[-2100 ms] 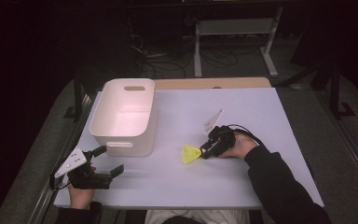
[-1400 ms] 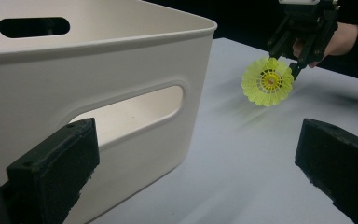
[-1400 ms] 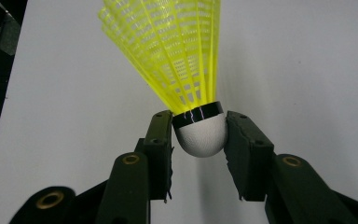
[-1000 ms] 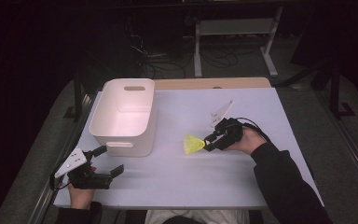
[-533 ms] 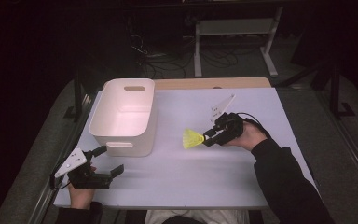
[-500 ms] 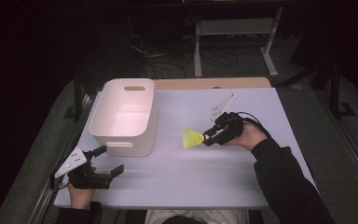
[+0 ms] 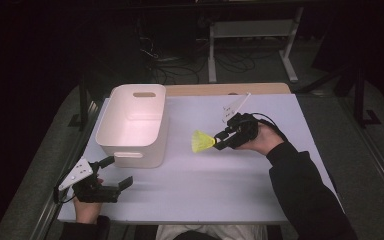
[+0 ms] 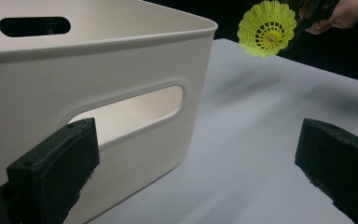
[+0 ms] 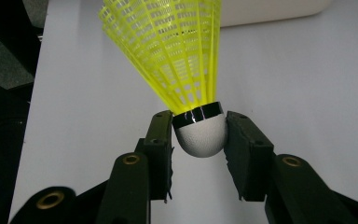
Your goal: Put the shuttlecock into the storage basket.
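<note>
A yellow shuttlecock (image 7: 202,141) (image 8: 266,29) with a white cork head (image 9: 200,135) hangs above the table, right of the white tub (image 7: 134,125). My right gripper (image 7: 221,142) (image 9: 199,137) is shut on its cork, the yellow skirt pointing away toward the tub. Down at the table's front left corner my left gripper (image 7: 116,173) (image 8: 191,172) stands open with nothing between its jaws, facing the tub's near handle slot (image 8: 126,109).
The tub is an open white bin with a handle slot in each end wall, standing at the left of the light table (image 7: 220,185). A wooden strip runs along the far table edge (image 7: 225,89). Beyond the table the floor is dark, with cables and a metal stand.
My right gripper has lifted the shuttlecock off the table and carried it a little up and away. The left gripper has stayed where it was.
</note>
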